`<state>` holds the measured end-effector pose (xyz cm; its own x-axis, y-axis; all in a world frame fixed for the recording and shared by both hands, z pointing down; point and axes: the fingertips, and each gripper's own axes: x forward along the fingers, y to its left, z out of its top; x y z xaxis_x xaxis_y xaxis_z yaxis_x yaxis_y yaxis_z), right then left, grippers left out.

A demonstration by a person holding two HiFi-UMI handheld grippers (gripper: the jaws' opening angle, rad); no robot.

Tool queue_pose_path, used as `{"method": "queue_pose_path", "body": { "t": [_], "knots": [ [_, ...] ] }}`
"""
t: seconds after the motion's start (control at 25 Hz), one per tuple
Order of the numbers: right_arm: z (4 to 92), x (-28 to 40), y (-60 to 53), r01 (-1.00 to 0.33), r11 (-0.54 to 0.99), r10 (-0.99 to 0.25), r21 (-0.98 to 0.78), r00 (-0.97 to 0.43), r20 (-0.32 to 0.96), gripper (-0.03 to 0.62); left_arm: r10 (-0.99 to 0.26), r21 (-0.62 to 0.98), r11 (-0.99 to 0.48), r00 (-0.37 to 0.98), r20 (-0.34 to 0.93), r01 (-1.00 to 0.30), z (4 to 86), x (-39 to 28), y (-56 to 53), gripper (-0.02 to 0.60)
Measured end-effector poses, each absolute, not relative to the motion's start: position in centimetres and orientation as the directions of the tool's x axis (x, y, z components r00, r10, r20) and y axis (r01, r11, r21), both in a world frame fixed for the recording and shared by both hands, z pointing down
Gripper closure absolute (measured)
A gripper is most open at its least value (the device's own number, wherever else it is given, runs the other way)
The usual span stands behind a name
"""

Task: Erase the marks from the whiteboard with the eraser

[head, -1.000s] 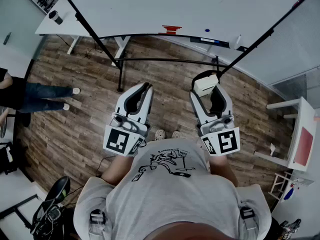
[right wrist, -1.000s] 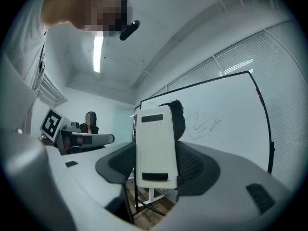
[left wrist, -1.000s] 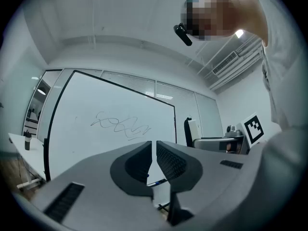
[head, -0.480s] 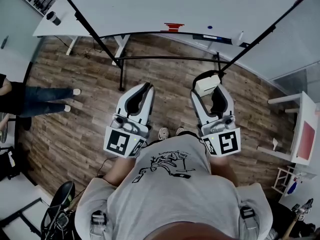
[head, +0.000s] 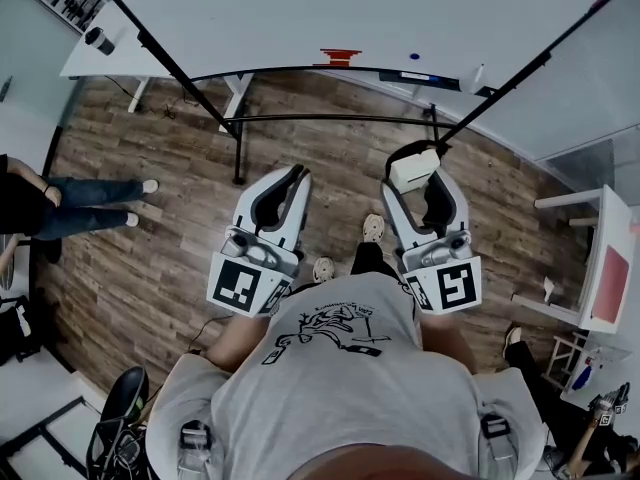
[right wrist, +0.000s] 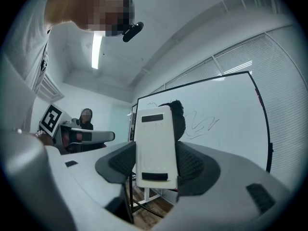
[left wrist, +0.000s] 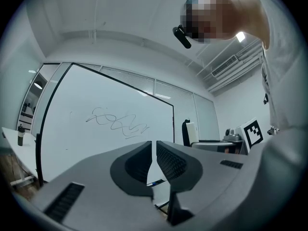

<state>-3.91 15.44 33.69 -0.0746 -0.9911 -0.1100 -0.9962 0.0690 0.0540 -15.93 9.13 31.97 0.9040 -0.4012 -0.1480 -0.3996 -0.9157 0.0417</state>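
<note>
Before the whiteboard (head: 330, 8), two grippers were held side by side, well short of its surface.
The right gripper (right wrist: 155, 163) clamped a smooth, white, rounded-rectangle eraser (right wrist: 154, 143) upright between ribbed black pads, pointing toward the board. The left gripper (left wrist: 154, 153) pointed the same way, its jaws drawn to a thin slit with nothing between them. A grey looping scribble (left wrist: 118, 121) crossed the glossy board. The head view cut the board off below that scribble.

Grey T-shirt (head: 340, 393), white left tool (head: 293, 175), right tool (head: 414, 166)
</note>
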Motion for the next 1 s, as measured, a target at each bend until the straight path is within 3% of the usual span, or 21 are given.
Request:
{"method": "queue_pose_path", "body": {
  "t": [0.68,1.0],
  "knots": [
    [33.4,14.2,9.7,-0.984,0.073,-0.991,0.165,-0.090,-0.097,0.332,-0.417,0.027,-0.908,0.896,-0.155,-0.418,31.1,2.3,4.0,0.538],
    [33.1,19.3,6.6,-0.976,0.099,-0.990,0.192,-0.116,-0.078,0.332,-0.465,0.023,-0.884,0.874,-0.142,-0.467,31.3,6.7,2.0,0.538]
  ]
}}
